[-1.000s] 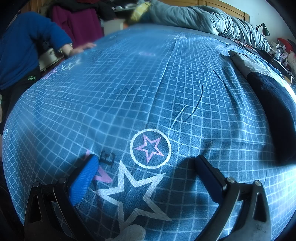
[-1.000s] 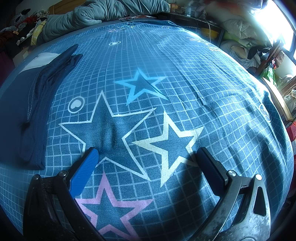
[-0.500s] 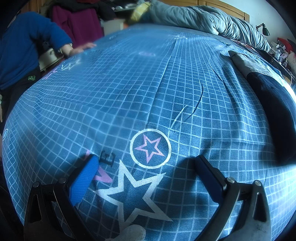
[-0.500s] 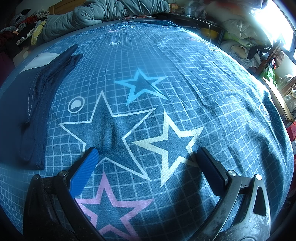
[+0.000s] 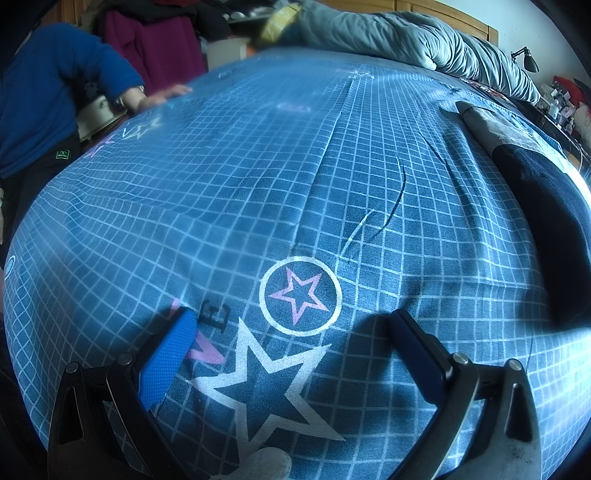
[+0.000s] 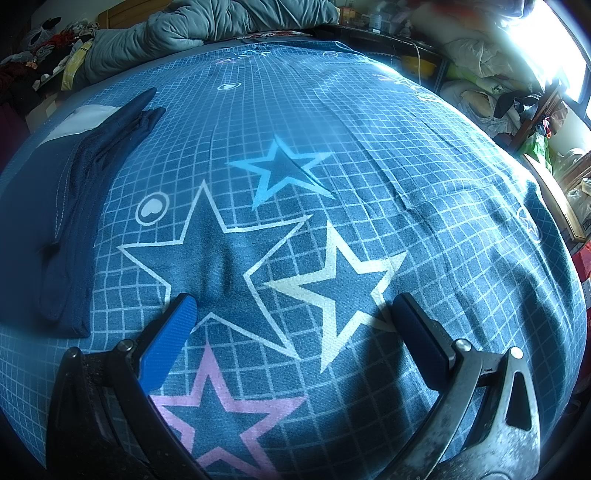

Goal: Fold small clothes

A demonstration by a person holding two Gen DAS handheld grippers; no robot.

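Note:
A dark navy garment [image 6: 55, 221] lies folded flat on the blue star-print bedsheet [image 6: 332, 147], at the left of the right wrist view; a pale panel shows at its far end. In the left wrist view the same garment [image 5: 546, 221] lies along the right edge. My left gripper [image 5: 291, 325] hovers open over the sheet near a circled pink star, holding nothing, well left of the garment. Low over two large white-outlined stars, my right gripper [image 6: 295, 310] is open and empty, to the right of the garment.
A grey-green quilt [image 5: 406, 33] is bunched along the head of the bed. A person in a blue sleeve [image 5: 55, 85] leans at the far left edge with a hand [image 5: 162, 96] on the sheet. Cluttered shelves and bags [image 6: 517, 103] line the right side.

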